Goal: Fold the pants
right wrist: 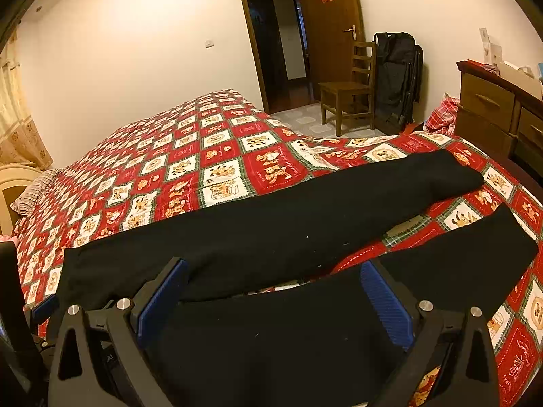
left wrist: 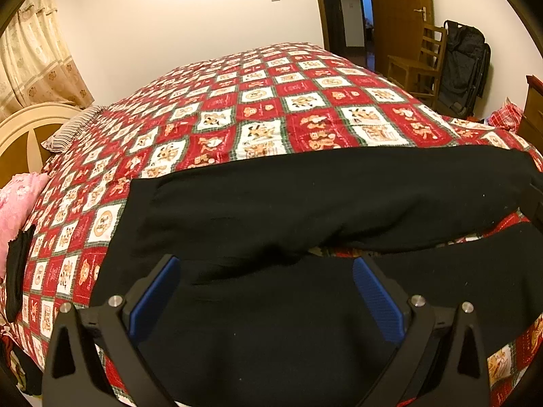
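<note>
Black pants [left wrist: 305, 203] lie flat on the bed, on a red-and-white checked quilt [left wrist: 258, 108], both legs running toward 3 o'clock in the left wrist view; far leg at 12 to 2, near leg under the camera; a sliver of quilt shows between the legs at about 1 o'clock. Left gripper [left wrist: 266, 271] hangs over the near part of the pants — jaws wide apart, blue pads [left wrist: 154, 298] on either side, nothing between them; cannot tell if the tips touch the cloth.

Right wrist view: right gripper [right wrist: 273, 273] also spread wide, blue pads [right wrist: 387, 302] clear, black cloth below and between them but not pinched; leg ends of the pants [right wrist: 339, 203] reach toward 2 o'clock, well apart from each other at the cuffs; part of the other gripper shows at 9 o'clock by the frame edge.

Background — wooden chair [right wrist: 346, 91] at 1 o'clock beside a black bag [right wrist: 397, 81]; open door [right wrist: 329, 23] at 12; dresser [right wrist: 502, 108] at 3; striped pillow [left wrist: 71, 129] and pink cloth [left wrist: 17, 203] at 9 to 10 in the left view.
</note>
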`<state>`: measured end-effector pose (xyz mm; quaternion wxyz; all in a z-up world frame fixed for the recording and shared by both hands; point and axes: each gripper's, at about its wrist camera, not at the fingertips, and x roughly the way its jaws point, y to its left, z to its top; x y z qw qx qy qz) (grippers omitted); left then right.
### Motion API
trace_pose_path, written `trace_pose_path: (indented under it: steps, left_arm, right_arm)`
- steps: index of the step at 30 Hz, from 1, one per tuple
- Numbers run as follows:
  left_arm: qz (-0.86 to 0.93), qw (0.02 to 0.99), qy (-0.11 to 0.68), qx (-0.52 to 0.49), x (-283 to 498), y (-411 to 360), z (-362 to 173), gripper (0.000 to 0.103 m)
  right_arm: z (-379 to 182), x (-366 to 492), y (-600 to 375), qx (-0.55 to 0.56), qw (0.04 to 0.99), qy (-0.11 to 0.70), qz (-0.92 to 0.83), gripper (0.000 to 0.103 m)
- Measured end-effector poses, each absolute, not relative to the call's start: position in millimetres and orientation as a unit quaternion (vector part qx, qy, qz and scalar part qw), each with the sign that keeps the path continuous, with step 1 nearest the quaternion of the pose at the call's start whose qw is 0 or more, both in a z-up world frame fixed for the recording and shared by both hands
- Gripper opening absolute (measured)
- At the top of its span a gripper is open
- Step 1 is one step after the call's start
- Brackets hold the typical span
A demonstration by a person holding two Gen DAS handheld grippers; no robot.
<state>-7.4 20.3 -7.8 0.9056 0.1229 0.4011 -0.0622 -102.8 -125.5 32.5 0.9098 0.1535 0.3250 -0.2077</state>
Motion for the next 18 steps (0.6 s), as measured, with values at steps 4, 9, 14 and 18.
trace_pose_path:
  steps: [4,9,14,18]
  left_arm:
    - [-0.062,0.906,0.401,0.123,-7.6,20.3,-8.0,0.103]
    - [-0.062,0.906,0.401,0.123,-7.7,20.2,-8.3,0.103]
    - [-0.062,0.905,0.403,0.123,-7.8,19.6,-10.7,0.103]
    - [-0.062,0.904,0.404,0.123,-8.1,19.0,-12.4,0.103]
  right_arm:
    - [32.1,-102.4,-126.1,0.155,0.909,0.327,-0.207,0.102]
    - [32.6,-102.2,-126.4,0.155,0.909,0.327,-0.207,0.102]
    - [30.8,-100.6,-126.1,0.156,0.907,0.332,-0.206,0.102]
    - [30.1,-100.2,-125.7,0.156,0.907,0.333,-0.205,0.102]
